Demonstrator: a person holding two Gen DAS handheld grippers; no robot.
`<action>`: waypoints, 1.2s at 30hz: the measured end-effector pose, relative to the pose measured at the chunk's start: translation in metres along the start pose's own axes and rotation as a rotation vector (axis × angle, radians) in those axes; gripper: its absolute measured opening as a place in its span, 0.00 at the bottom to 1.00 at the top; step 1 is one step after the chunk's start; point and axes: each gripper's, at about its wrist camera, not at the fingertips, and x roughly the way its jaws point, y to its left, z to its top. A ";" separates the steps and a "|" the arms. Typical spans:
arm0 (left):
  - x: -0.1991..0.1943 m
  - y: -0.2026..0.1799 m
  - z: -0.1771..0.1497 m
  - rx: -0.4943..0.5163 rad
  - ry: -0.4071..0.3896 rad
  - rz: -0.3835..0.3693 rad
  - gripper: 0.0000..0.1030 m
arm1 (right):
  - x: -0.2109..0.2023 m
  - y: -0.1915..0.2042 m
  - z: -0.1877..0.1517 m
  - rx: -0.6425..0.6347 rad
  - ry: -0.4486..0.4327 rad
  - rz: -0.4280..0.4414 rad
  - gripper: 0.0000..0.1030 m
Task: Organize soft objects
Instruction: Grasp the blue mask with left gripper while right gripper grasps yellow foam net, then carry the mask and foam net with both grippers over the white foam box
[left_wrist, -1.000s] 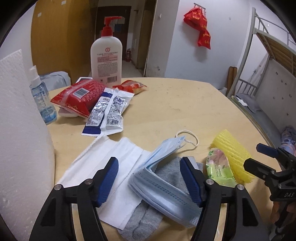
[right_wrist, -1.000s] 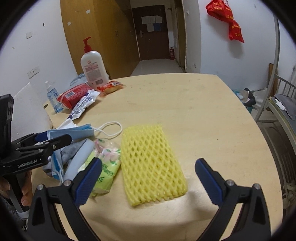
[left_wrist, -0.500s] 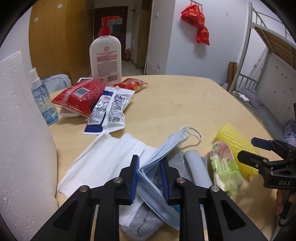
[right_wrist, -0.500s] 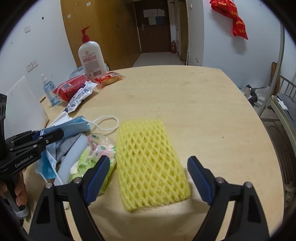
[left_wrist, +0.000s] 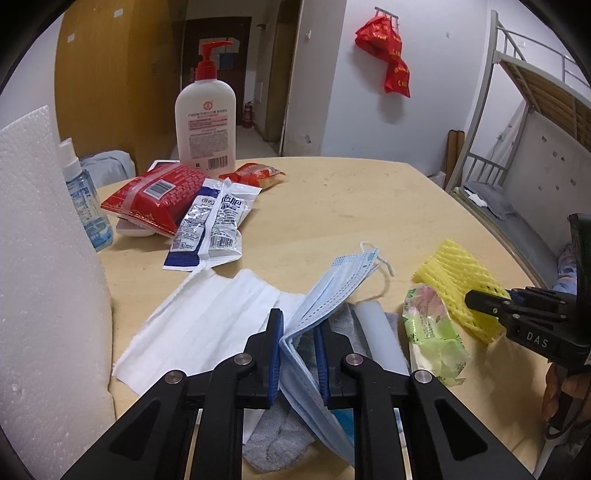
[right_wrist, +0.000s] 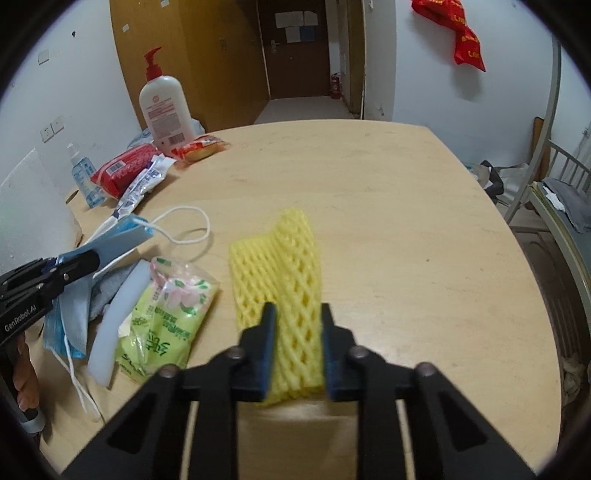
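Yellow foam net (right_wrist: 280, 280) lay mid-table, right gripper (right_wrist: 295, 343) just clamped on near end, buckling it. Left gripper (left_wrist: 298, 350) closed earlier, pinching blue face mask (left_wrist: 332, 291) atop grey cloth (left_wrist: 275, 439). Both grasps looked secured; lifting likely next.

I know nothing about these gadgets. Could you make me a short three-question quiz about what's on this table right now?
1. True or false: the right hand-held gripper is clamped on the yellow foam net.
2. What does the left hand-held gripper pinch: A) white tissue, B) blue face mask, C) green tissue pack?
3. Fill in: the tall white pump bottle has a ___ pump.

Key: 1 true; 2 B; 3 red.
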 end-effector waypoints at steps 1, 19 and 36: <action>-0.001 0.000 0.000 -0.001 -0.006 -0.001 0.17 | -0.001 -0.001 0.000 0.001 -0.002 -0.002 0.16; -0.060 -0.017 0.006 0.008 -0.147 -0.037 0.16 | -0.055 -0.014 -0.008 0.104 -0.155 0.088 0.14; -0.121 -0.037 -0.001 0.025 -0.231 -0.038 0.15 | -0.118 -0.011 -0.023 0.118 -0.296 0.099 0.14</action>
